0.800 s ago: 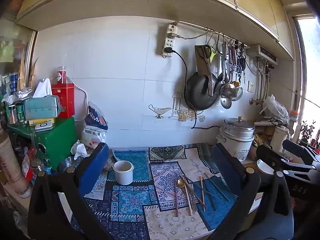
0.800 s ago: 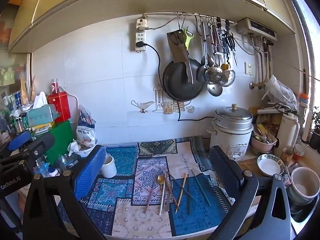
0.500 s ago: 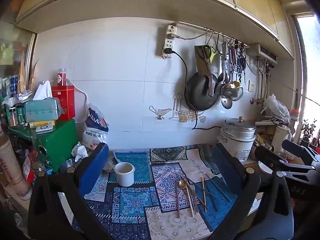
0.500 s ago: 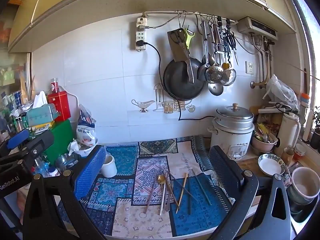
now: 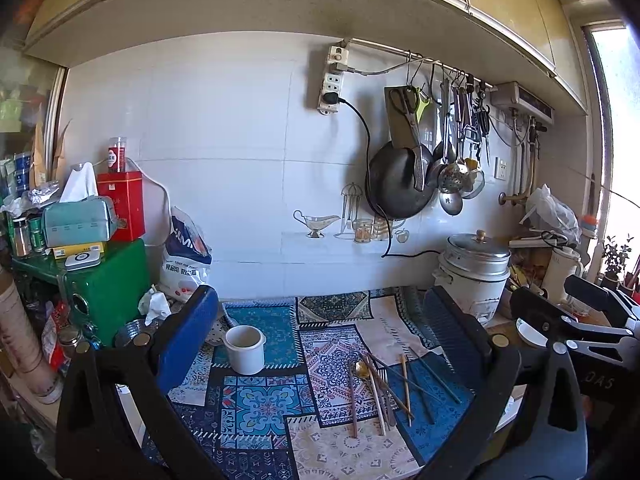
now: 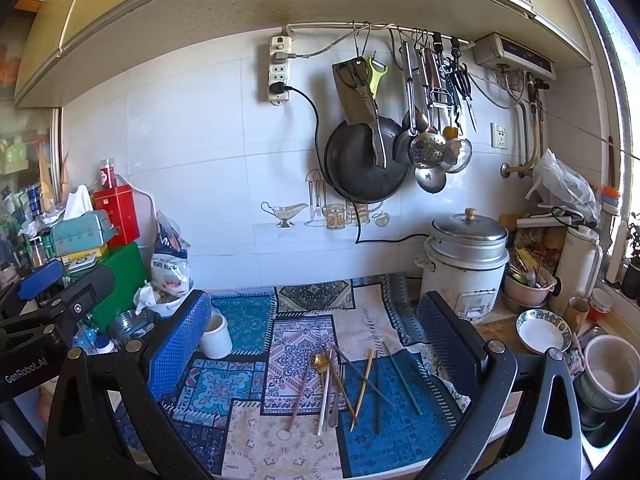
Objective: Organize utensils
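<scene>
Since a moment ago the left gripper (image 5: 320, 344) has been tilting a little upward, so the white cup (image 5: 244, 349) and the pile of cutlery (image 5: 384, 388) are sitting slightly lower in its view; the right gripper (image 6: 316, 344) has been shifting only barely. Both grippers are hovering above the counter with their jaws standing wide apart and nothing between them. The cutlery is lying loose on the patterned patchwork mat (image 6: 280, 432): a gold spoon (image 6: 320, 361), wooden chopsticks (image 6: 363, 384), dark chopsticks (image 6: 402, 378) and a few silver pieces are crossing one another in a heap towards the right half of the mat. The white cup is standing upright on the left part of the mat, well apart from the heap. A rice cooker (image 6: 466, 264) is sitting at the back right, and a black pan (image 6: 360, 168) is hanging on the tiled wall beside ladles and strainers. A green box (image 5: 108, 284) is carrying a tissue box (image 5: 76, 220) at the far left.
</scene>
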`<control>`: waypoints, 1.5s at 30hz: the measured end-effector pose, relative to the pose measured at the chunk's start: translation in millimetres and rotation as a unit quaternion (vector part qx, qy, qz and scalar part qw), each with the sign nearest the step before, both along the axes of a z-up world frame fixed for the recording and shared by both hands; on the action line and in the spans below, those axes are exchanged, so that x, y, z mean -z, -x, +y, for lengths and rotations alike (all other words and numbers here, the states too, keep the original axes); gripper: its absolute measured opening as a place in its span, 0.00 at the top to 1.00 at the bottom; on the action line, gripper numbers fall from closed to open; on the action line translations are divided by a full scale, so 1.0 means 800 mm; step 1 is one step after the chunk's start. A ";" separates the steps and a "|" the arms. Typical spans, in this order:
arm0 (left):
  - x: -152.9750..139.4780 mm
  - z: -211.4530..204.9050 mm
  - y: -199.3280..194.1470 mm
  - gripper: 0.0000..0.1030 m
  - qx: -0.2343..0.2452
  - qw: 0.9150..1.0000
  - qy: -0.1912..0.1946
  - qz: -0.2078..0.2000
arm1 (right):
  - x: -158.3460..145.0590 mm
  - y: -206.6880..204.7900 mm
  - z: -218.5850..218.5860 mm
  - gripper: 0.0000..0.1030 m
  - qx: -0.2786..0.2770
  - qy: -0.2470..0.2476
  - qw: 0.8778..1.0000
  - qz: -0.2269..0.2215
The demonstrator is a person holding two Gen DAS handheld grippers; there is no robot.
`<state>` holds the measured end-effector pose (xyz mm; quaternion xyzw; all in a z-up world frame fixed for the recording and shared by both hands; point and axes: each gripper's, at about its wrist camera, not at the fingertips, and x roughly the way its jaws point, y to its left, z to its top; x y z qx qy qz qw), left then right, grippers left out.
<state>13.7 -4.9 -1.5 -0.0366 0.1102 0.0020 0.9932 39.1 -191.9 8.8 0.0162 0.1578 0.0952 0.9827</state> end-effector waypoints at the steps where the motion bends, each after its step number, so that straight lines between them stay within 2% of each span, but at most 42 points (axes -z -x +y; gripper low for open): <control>1: 0.000 0.000 -0.001 0.00 0.000 1.000 0.000 0.000 | 0.000 -0.001 -0.001 0.00 -0.001 -0.001 1.000 0.000; 45: -0.001 -0.010 -0.001 0.00 -0.009 1.000 -0.006 0.002 | 0.000 0.004 -0.013 0.00 -0.007 -0.004 1.000 -0.005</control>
